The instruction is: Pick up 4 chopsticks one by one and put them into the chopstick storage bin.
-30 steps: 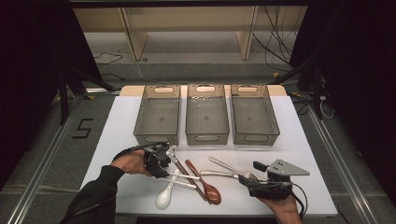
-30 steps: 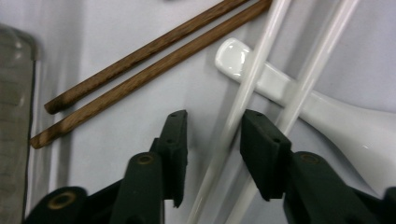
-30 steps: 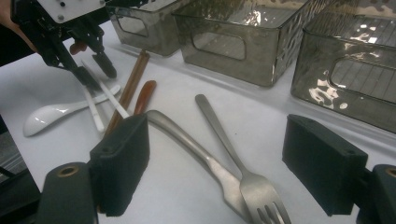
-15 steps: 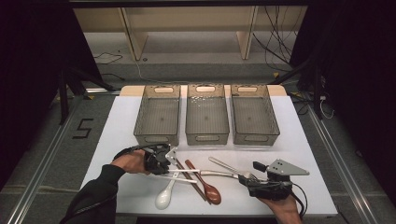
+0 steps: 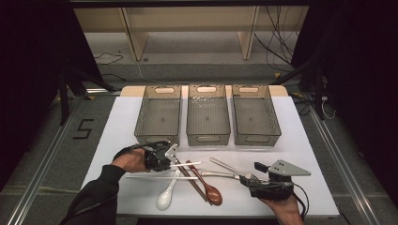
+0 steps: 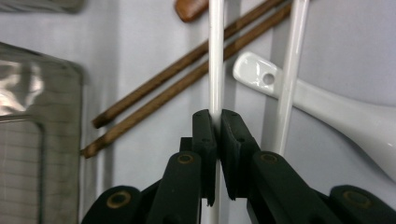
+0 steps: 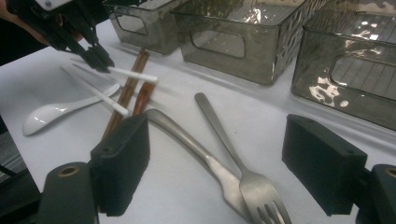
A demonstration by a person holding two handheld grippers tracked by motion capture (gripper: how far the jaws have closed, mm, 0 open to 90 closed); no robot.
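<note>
My left gripper (image 5: 170, 158) (image 6: 217, 121) has just been closing and is now shut on a white chopstick (image 5: 187, 165) (image 6: 216, 56), whose free end pokes out to the right above the table. A second white chopstick (image 5: 152, 177) (image 6: 292, 70) lies beside it, across a white ceramic spoon (image 5: 166, 197) (image 6: 336, 107). Two brown chopsticks (image 5: 193, 180) (image 6: 187, 70) and a brown spoon (image 5: 212, 191) lie next to them. My right gripper (image 5: 249, 179) (image 7: 219, 163) rests open at the front right, its jaws either side of two metal forks (image 7: 219, 126) (image 5: 225, 166) without touching them.
Three smoky see-through bins (image 5: 158, 117) (image 5: 208, 117) (image 5: 256, 117) stand in a row behind the cutlery on the white table (image 5: 309, 154). The left bin's wall (image 6: 37, 116) is close beside my left gripper. Shelving and cables sit beyond the table's far edge.
The left jaws have come together on the white chopstick. Both hands have kept their places, and the rest of the cutlery has not moved.
</note>
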